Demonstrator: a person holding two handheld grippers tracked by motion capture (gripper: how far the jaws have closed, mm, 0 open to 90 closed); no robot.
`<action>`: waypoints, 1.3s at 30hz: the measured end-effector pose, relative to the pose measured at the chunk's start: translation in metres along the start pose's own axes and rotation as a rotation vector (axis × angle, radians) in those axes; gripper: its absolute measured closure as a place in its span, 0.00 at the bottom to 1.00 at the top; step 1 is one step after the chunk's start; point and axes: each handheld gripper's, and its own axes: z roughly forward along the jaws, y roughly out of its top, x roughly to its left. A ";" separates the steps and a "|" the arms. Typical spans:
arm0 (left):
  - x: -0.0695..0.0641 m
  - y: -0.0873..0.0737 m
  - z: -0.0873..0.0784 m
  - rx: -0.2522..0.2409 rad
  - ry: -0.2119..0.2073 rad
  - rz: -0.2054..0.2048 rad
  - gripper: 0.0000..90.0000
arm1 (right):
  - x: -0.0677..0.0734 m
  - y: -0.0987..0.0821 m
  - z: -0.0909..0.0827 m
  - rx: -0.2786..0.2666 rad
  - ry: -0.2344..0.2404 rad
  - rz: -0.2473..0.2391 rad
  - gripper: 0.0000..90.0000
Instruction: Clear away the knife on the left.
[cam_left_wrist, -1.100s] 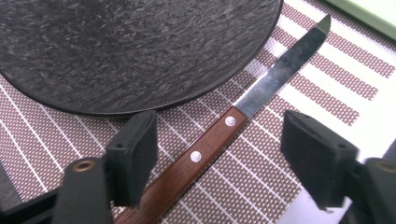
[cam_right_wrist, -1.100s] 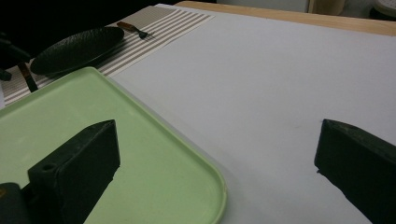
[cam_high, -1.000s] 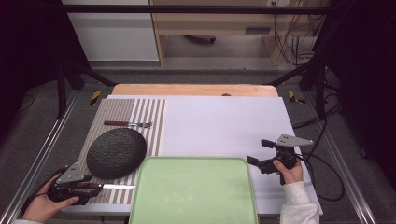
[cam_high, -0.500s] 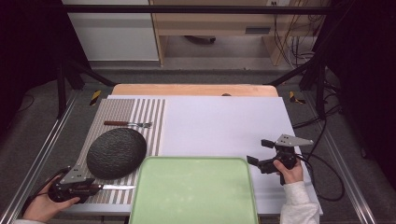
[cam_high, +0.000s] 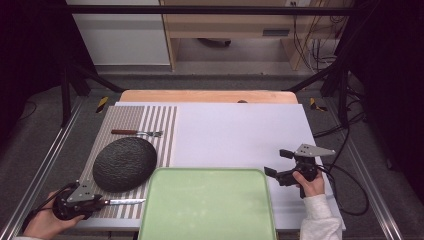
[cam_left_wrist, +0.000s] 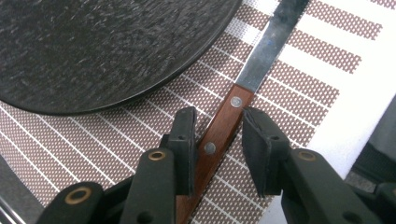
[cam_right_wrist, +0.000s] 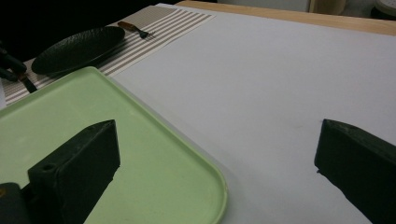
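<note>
Closing around the knife (cam_left_wrist: 219, 135), left gripper (cam_left_wrist: 218, 140) jaws narrowed on the wooden handle, pads not yet pressing; just beside the dark, rough-textured round plate (cam_left_wrist: 102, 46) on the striped woven placemat (cam_left_wrist: 299, 79). Could slip: smooth handle, flat steel blade. Farther right, glossy green tray (cam_high: 207, 205), then right gripper (cam_high: 274, 172), jaws wide, empty.

Table evenly lit from overhead, surroundings near black. High view soft, low-res. Gripper views sharper; near jaws slightly defocused, mild sheen on knife blade (cam_left_wrist: 273, 39).
</note>
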 end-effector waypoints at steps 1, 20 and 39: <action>0.000 0.000 0.000 0.001 0.002 0.008 0.74 | 0.000 0.000 0.000 -0.001 0.000 0.001 0.01; -0.003 0.010 0.000 0.049 -0.016 0.063 0.84 | 0.000 0.000 0.000 0.001 0.001 0.002 0.01; -0.001 0.020 0.008 0.075 -0.062 0.028 0.84 | 0.000 0.000 0.001 0.007 0.002 0.003 0.01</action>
